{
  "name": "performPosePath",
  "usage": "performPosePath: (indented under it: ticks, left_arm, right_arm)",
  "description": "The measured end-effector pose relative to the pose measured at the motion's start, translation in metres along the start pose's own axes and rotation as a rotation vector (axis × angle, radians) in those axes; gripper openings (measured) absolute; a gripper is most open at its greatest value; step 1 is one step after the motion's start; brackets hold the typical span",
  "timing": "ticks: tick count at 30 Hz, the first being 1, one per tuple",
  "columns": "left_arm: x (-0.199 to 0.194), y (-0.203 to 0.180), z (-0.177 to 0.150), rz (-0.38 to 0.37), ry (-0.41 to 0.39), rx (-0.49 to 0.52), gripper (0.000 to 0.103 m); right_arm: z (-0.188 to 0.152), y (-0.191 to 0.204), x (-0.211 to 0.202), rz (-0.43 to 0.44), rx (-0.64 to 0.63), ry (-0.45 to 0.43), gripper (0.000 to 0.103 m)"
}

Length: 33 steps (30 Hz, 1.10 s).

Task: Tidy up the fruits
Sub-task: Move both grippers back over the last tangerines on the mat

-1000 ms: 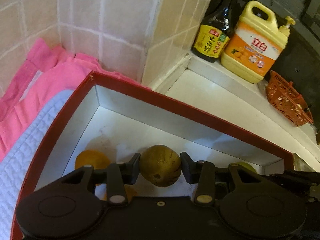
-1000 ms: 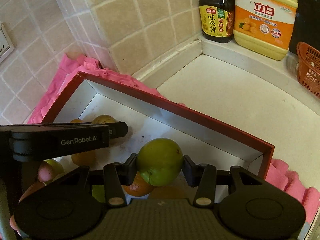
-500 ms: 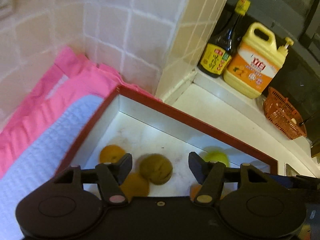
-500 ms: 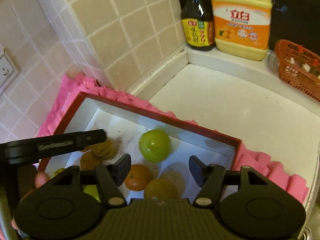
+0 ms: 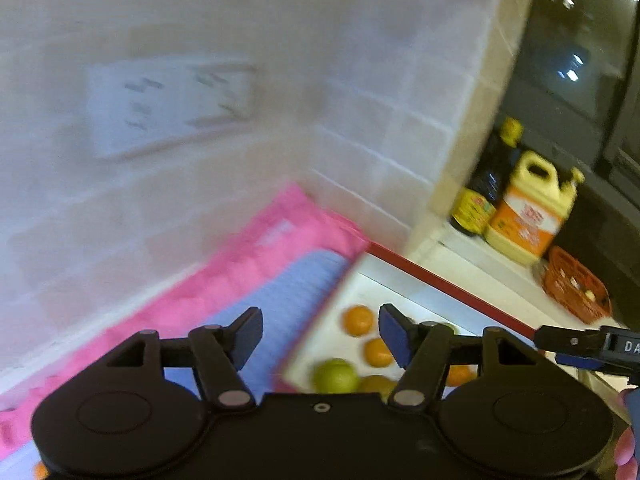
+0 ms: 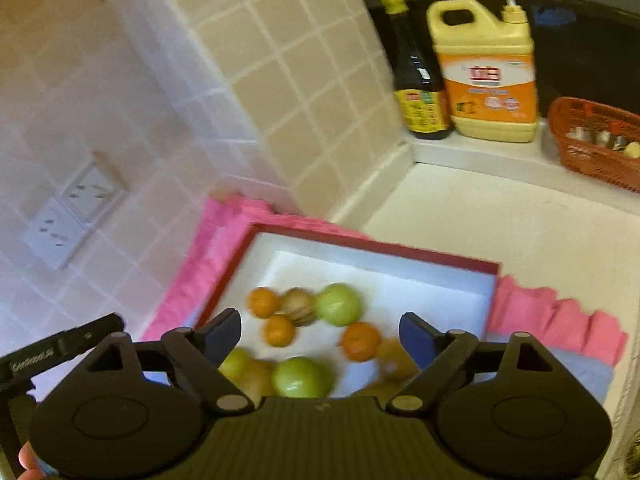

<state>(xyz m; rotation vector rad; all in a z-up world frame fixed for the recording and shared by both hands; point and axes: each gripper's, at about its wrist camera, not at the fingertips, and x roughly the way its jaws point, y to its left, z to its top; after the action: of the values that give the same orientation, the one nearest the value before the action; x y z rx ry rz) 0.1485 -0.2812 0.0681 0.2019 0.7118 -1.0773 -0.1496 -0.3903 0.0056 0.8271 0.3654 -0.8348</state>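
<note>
A red-rimmed white box (image 6: 372, 246) holds several fruits: oranges (image 6: 360, 341), green fruits (image 6: 339, 304) and a brownish fruit (image 6: 298, 306). My right gripper (image 6: 320, 332) is open and empty, raised above the box's near side. My left gripper (image 5: 320, 330) is open and empty, raised over the box's left edge (image 5: 448, 280). An orange (image 5: 357, 320) and a green fruit (image 5: 335, 376) show below it. The view is blurred.
The box sits on a pink cloth (image 6: 560, 324) with a white cloth (image 5: 288, 300) beside it, in a tiled corner. A dark sauce bottle (image 6: 416, 80), a yellow detergent jug (image 6: 488, 72) and an orange basket (image 6: 596, 144) stand on the back ledge. A wall socket (image 6: 68, 220) is left.
Both grippers opened and let go of their fruits, the brownish one and the green one, into the box. Both then lifted up and back; the left swung leftward.
</note>
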Motion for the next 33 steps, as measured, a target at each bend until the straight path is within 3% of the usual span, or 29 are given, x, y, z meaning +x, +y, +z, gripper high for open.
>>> performPosePath:
  ticks: [8, 15, 20, 24, 28, 30, 33]
  left_arm:
    - [-0.089, 0.069, -0.025, 0.129, -0.12, -0.105, 0.077]
    - [-0.128, 0.126, -0.056, 0.242, -0.131, -0.206, 0.077]
    - [-0.134, 0.164, -0.083, 0.292, -0.106, -0.306, 0.077]
    - [-0.13, 0.186, -0.102, 0.299, -0.076, -0.366, 0.077]
    - [-0.116, 0.196, -0.117, 0.339, -0.032, -0.377, 0.077]
    - [-0.11, 0.202, -0.123, 0.35, -0.008, -0.375, 0.077]
    - [-0.096, 0.211, -0.132, 0.358, 0.038, -0.371, 0.077]
  right_arm:
    - [-0.027, 0.047, 0.0, 0.081, -0.076, 0.058, 0.089]
    - [-0.059, 0.104, 0.002, 0.131, -0.247, 0.1, 0.089]
    - [-0.086, 0.148, -0.007, 0.275, -0.365, 0.078, 0.088]
    - [-0.109, 0.178, -0.003, 0.275, -0.506, 0.062, 0.088]
    - [-0.126, 0.186, 0.023, 0.359, -0.511, 0.186, 0.089]
    - [-0.135, 0.186, 0.038, 0.351, -0.503, 0.221, 0.089]
    - [-0.152, 0.189, 0.065, 0.274, -0.569, 0.261, 0.085]
